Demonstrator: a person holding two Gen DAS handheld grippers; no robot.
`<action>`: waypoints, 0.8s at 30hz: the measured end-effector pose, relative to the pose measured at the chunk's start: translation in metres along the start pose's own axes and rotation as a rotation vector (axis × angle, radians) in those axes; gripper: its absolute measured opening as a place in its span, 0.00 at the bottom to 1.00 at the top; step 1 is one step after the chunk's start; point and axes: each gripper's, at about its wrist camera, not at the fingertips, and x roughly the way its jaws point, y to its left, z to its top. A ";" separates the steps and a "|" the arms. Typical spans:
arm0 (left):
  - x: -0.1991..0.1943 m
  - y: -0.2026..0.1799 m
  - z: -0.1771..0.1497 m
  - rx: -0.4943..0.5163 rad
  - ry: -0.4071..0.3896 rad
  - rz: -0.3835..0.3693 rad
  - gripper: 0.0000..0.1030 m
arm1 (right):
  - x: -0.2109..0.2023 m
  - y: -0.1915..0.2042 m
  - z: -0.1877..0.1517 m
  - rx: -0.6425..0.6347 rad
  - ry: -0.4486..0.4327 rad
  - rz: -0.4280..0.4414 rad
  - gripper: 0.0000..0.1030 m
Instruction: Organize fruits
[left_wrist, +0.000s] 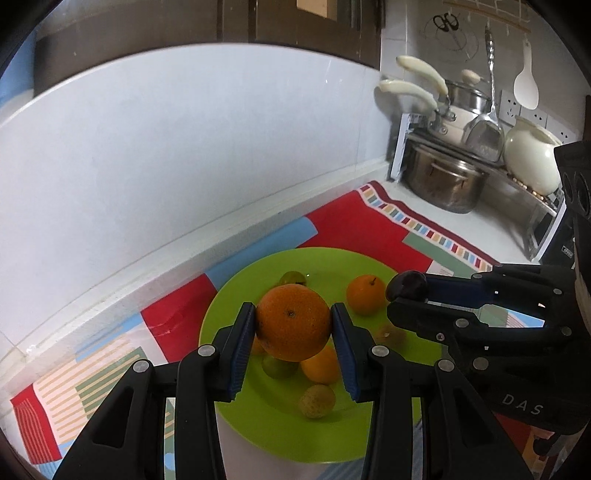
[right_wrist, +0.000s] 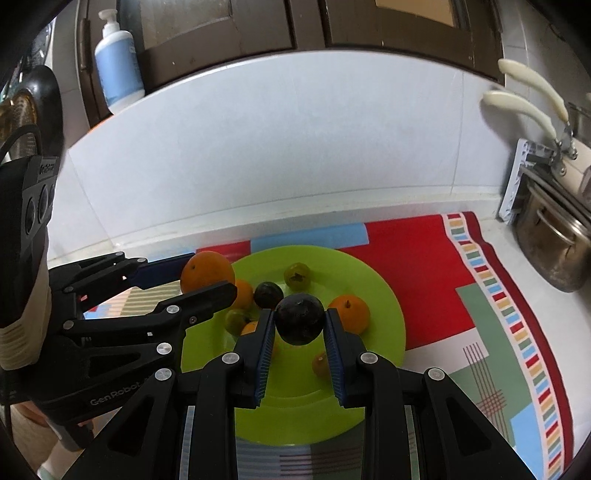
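Note:
A lime green plate (left_wrist: 258, 424) (right_wrist: 369, 280) lies on a colourful mat and holds several fruits: small oranges (left_wrist: 366, 294) (right_wrist: 350, 312), green fruits (right_wrist: 297, 276) and a dark plum (right_wrist: 268, 294). My left gripper (left_wrist: 293, 325) is shut on a large orange (left_wrist: 293, 323) and holds it above the plate; the same orange shows at the left of the right wrist view (right_wrist: 207, 271). My right gripper (right_wrist: 299, 325) is shut on a dark purple plum (right_wrist: 300, 323), above the plate; it shows in the left wrist view (left_wrist: 406, 286).
The patterned red mat (left_wrist: 369, 225) (right_wrist: 424, 251) covers the white counter by a white backsplash. A rack with steel pots (left_wrist: 443, 181) and a cream kettle (left_wrist: 532, 155) stands at the right. A soap bottle (right_wrist: 118, 62) stands on the ledge at back left.

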 end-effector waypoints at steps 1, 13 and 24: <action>0.004 0.000 0.000 0.001 0.005 -0.001 0.40 | 0.003 -0.001 0.000 0.001 0.003 0.000 0.27; 0.026 0.001 -0.003 0.012 0.042 -0.014 0.40 | 0.023 -0.012 0.000 0.019 0.029 0.001 0.28; -0.001 0.004 -0.001 -0.001 -0.004 0.054 0.54 | 0.009 -0.018 -0.002 0.062 0.006 -0.020 0.35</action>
